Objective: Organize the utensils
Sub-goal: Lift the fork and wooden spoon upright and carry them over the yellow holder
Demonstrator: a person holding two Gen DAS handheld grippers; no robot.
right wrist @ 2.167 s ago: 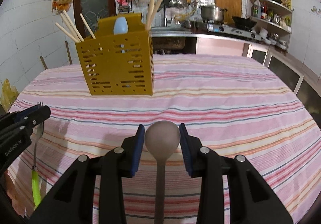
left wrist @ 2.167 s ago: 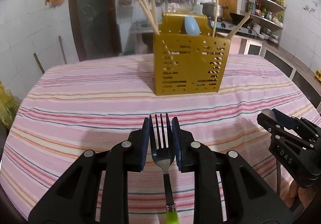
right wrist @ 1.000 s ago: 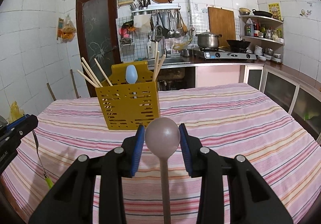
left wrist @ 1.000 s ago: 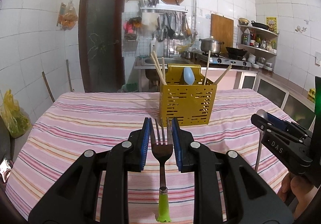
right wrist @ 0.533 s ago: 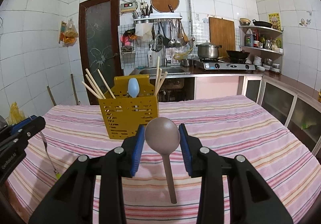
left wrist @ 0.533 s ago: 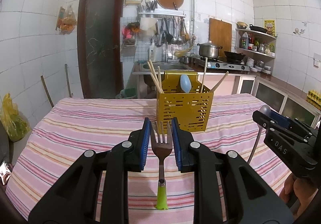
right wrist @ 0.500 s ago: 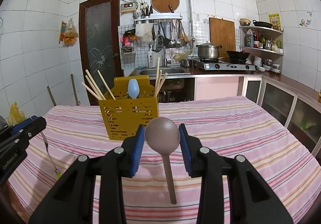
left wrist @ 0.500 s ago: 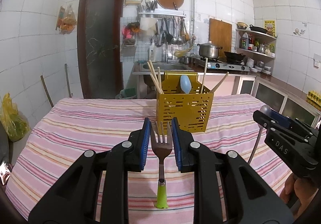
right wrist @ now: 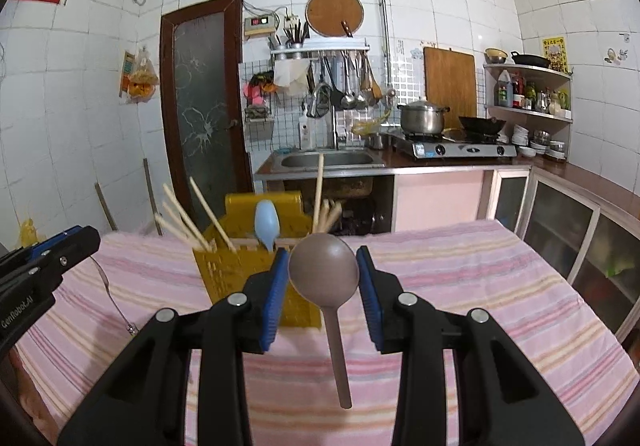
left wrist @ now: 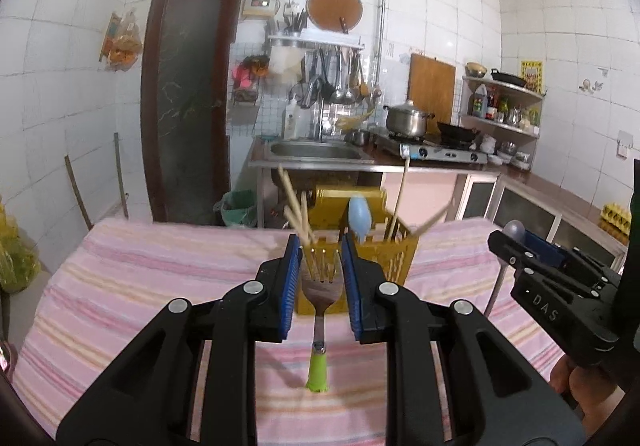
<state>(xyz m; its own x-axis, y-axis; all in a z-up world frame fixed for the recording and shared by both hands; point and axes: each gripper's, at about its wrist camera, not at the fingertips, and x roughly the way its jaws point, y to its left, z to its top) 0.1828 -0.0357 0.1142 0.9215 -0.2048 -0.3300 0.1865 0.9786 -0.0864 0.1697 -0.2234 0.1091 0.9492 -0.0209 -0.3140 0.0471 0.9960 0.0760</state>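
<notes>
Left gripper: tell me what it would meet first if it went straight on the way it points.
Probably the yellow utensil caddy. The left gripper, shut on the fork, points at its front wall across bare striped tablecloth. Depth is hard to judge.

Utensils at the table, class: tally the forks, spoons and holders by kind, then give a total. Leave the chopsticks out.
Forks: 1, the green-handled fork in the left gripper
Spoons: 2, the brown spoon in the right gripper and the blue spoon standing in the holder
Holders: 1, the yellow holder
Total: 4
</notes>
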